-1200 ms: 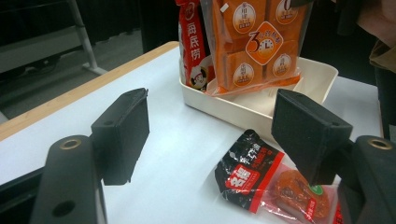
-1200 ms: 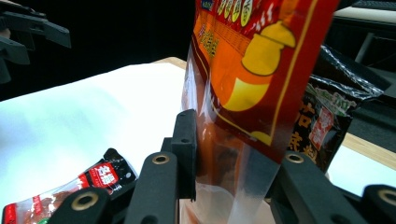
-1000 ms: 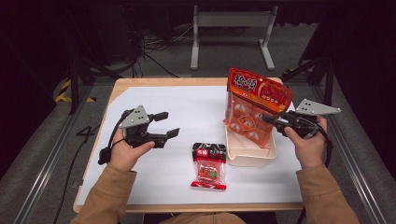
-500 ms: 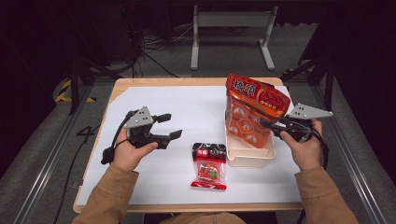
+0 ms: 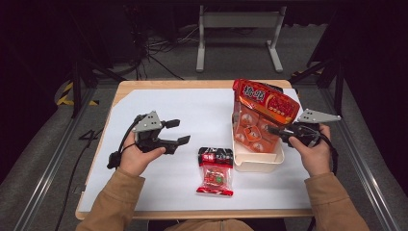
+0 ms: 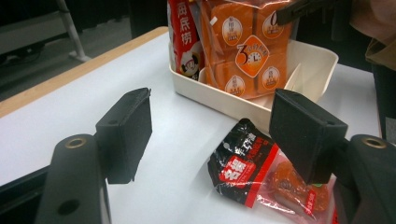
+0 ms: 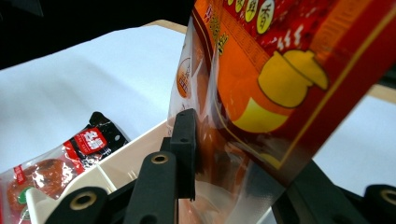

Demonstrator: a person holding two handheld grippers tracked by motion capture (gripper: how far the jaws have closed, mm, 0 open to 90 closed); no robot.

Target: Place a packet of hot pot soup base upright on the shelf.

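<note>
- High view: right gripper (image 5: 278,131) is seen clamped on the orange bag (image 5: 257,118), jaws pressed on the bag's right edge, partway down.
- Right gripper view: bag film (image 7: 280,93) is pinched between the two black jaws; the near jaw lies flat against the clear part of the bag.
- Bag is held tilted, top leaning toward the right hand (image 5: 313,153), lower end standing inside the white tray (image 5: 257,163).
- Left gripper view: the bag's round orange labels (image 6: 250,53) are seen above the tray wall (image 6: 219,100); a red strip pack (image 6: 184,39) stands at the tray's near corner beside the bag.
- Tray sits on the white sheet (image 5: 192,115) at the right side of the table (image 5: 192,85).
- Left gripper (image 5: 177,132) is held above the sheet at the left, jaws apart, nothing between them; jaws have just been closing a little, still wide.
- Left gripper view: small packet (image 6: 261,170) is seen lying flat on the sheet past the jaws, partly hidden by one jaw, not touched.
- Small packet (image 5: 215,171), black top and red clear body, lies just beside the tray's left front corner, between the two hands.
- Left hand (image 5: 137,156) is well apart from the tray.
</note>
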